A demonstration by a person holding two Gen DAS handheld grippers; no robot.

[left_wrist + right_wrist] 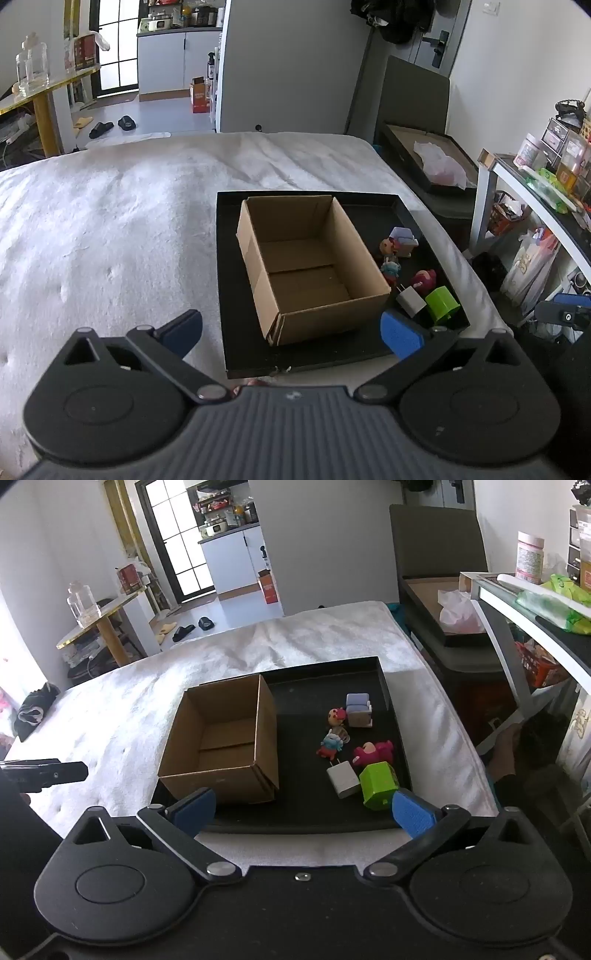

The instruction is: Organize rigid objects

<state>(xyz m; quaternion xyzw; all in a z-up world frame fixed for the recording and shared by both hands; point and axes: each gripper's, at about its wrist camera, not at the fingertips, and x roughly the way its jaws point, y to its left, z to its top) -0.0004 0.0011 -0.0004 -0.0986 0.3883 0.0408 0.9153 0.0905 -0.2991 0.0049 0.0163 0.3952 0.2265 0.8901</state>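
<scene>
Two grippers, both held above the near edge of a black tray (380, 672) on a white bedcover (110, 221), both tilted downward. Left gripper (291, 334) with jaws spread wide, nothing between the blue pads (400, 334); right gripper (303, 810) likewise spread wide and empty. On the tray's left part, an open cardboard box (221, 771), upright, nothing visible inside. To the right of the box, loose on the tray floor, six small rigid objects: a green block (378, 782) nearest, touching or just beside a white charger plug (343, 779); a pink figure (373, 753) just behind those; a small blue-and-red figure (330, 746) nearer the box; a round-headed red figure (337, 715) farther back; a lilac-and-beige toy sofa (358, 709) farthest, close to the tray's back right corner. At the right, a cluttered shelf unit (535, 627) beside the bed.
</scene>
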